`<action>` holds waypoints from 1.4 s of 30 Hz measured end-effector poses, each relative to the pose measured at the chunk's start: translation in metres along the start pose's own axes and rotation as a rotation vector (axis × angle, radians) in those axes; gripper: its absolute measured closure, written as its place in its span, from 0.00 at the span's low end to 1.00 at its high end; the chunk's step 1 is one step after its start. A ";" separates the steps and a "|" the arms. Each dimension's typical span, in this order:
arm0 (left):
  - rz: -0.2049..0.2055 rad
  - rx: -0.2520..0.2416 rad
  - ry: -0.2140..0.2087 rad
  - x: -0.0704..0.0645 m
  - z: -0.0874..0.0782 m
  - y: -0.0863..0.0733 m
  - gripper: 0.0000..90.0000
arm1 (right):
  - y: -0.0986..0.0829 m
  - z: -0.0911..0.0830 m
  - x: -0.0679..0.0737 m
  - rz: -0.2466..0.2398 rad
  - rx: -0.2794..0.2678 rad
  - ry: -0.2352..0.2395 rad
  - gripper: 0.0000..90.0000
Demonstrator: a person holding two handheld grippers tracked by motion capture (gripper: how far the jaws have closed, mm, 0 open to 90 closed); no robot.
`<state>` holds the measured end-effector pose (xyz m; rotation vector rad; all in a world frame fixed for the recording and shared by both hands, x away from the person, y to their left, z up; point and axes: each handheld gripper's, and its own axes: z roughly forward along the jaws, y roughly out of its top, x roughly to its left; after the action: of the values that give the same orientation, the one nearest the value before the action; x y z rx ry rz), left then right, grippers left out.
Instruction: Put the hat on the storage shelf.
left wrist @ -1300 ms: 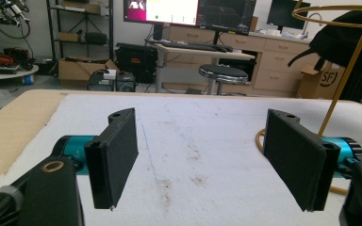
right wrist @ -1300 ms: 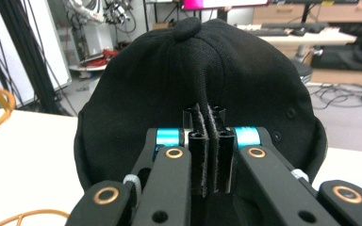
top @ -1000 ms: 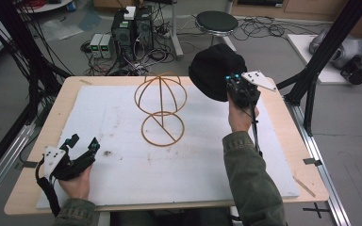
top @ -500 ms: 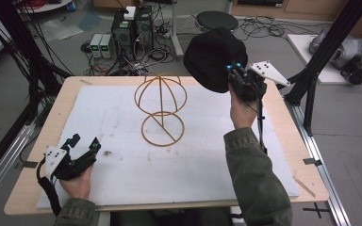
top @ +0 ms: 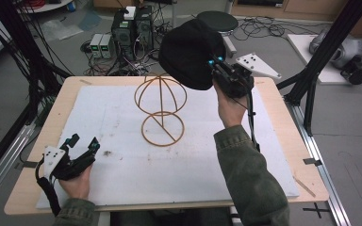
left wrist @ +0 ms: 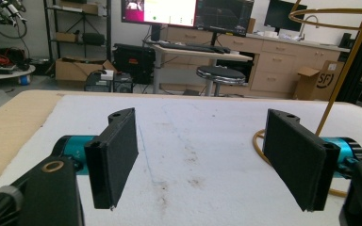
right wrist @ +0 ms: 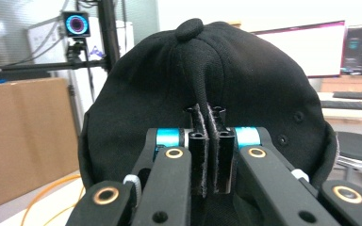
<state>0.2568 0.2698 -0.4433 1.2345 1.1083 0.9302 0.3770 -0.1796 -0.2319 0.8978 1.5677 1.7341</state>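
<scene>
right jaws: pressed together on a pinched fold of the black cap (right wrist: 207, 89), the fabric bunched between the two pads just below the crown button.
right gripper (top: 215, 66): held up in the air above the far right part of the desk, hand beneath it, sleeve running back toward the near edge.
cap: hangs off the front of the jaws, clear of the desk, up and to the right of the wire stand's dome; in the high view it (top: 191, 52) sits above the far edge, apart from the wire.
left jaws: spread wide with nothing between them, only the white mat showing in the gap.
left gripper (top: 84, 143): rests low near the near left corner of the desk, pointing toward the middle, well apart from the stand.
wire stand (top: 160, 110): a gold wire frame, ring base flat on the white mat (top: 122, 179) near the middle of the desk, rounded dome on top, bare.
step in hand: judged from the lift and the heading, the cap is being carried toward the stand to be set over its dome.
next move: it calls for bringing the cap left and down so its hollow side faces the dome, centring the crown over the top of the wire, then easing the jaws apart once the cap's weight sits on the frame.
watch for: the stand looks light; a sideways nudge could tip it, so the left gripper may need to steady the ring base.
</scene>
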 end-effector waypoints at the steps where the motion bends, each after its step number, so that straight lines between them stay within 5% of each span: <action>1: 0.000 0.001 0.002 0.000 0.000 0.000 0.30 | 0.000 0.001 0.004 0.004 -0.004 0.025 0.99; 13: -0.008 0.007 -0.012 0.000 0.001 0.000 0.30 | -0.002 0.009 0.028 -0.014 0.034 0.185 0.99; 23: -0.009 0.008 -0.011 0.001 0.000 0.000 0.30 | -0.010 0.021 0.039 -0.017 0.074 0.224 0.99; 27: -0.008 0.009 -0.013 0.001 0.001 0.000 0.30 | -0.015 0.024 0.043 -0.041 0.138 0.248 0.99; 42: -0.013 0.017 -0.015 0.002 0.001 -0.001 0.31 | -0.036 0.031 0.045 -0.027 0.197 0.246 0.98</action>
<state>0.2585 0.2712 -0.4443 1.2453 1.1126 0.9022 0.3767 -0.1214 -0.2629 0.7733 1.9294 1.7457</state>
